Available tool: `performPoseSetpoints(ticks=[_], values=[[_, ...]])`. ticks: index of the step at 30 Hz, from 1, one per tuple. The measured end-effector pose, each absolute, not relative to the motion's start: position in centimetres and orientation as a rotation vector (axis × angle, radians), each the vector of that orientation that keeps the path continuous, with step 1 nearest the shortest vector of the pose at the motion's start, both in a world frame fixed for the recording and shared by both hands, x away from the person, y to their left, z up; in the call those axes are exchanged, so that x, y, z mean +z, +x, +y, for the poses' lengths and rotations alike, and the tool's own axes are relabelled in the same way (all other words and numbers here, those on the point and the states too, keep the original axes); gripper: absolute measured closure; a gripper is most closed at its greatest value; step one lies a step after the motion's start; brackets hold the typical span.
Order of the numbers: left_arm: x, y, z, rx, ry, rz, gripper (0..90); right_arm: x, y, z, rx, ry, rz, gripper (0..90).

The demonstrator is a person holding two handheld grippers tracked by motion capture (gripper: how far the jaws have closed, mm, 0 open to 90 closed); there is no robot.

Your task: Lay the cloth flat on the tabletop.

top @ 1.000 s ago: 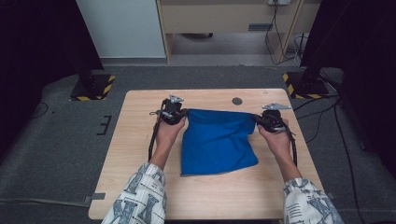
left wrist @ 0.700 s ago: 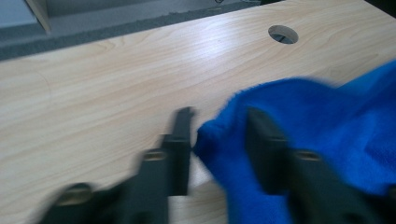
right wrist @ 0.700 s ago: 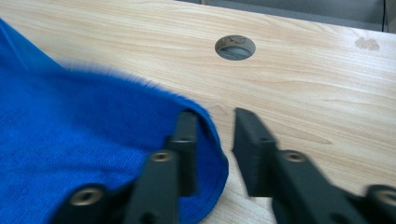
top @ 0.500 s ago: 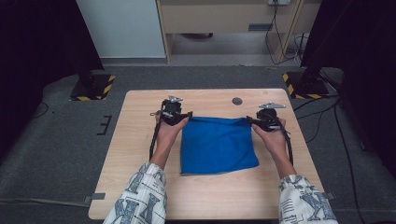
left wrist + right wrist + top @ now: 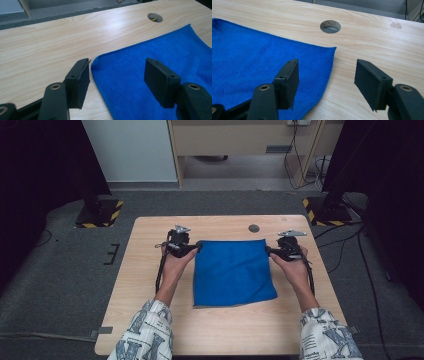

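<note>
Cloth: a blue microfibre cloth (image 5: pixel 233 272) lies flat on the wooden table (image 5: pixel 150 270), spread as a rough square between my two hands, its far edge running straight from one gripper to the other.
Left gripper: my left gripper (image 5: pixel 196 248) sits at the cloth's far left corner; in the left gripper view (image 5: pixel 122 82) one finger (image 5: pixel 80 80) stands over bare wood just beside the hem, the other over the blue fabric.
Left fingers: released; my jaws have just been opening, the corner lies loose on the table between them, and neither pad presses on it.
Right gripper: my right gripper (image 5: pixel 270 251) sits at the far right corner; in the right gripper view (image 5: pixel 329 82) one finger (image 5: pixel 288 82) hangs over the cloth, the other over bare wood past the stitched edge.
Right fingers: released as well; these jaws have just been opening too, with the corner lying free below them.
Table hole: a round cable hole (image 5: pixel 254 228) lies in the wood beyond the cloth's far edge, apart from it.
Sleeves: my patterned sleeves (image 5: pixel 145 335) come in over the near edge of the table.
</note>
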State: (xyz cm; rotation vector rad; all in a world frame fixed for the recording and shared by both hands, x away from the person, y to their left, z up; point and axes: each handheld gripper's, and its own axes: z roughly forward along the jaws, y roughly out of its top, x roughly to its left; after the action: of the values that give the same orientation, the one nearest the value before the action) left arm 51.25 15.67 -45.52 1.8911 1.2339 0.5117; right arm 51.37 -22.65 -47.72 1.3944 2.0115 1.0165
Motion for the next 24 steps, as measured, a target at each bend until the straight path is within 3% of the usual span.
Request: performPoseSetpoints(ticks=[13,24], values=[[-45.6,50.0,15.6,0.5,1.889,1.195,27.9,-47.2,50.5,-22.3,1.039,1.368,2.043,32.1],[-46.8,47.5,15.8,0.509,1.931,1.121,22.5,-47.4,47.6,-22.4,1.091,1.306,2.09,29.1]])
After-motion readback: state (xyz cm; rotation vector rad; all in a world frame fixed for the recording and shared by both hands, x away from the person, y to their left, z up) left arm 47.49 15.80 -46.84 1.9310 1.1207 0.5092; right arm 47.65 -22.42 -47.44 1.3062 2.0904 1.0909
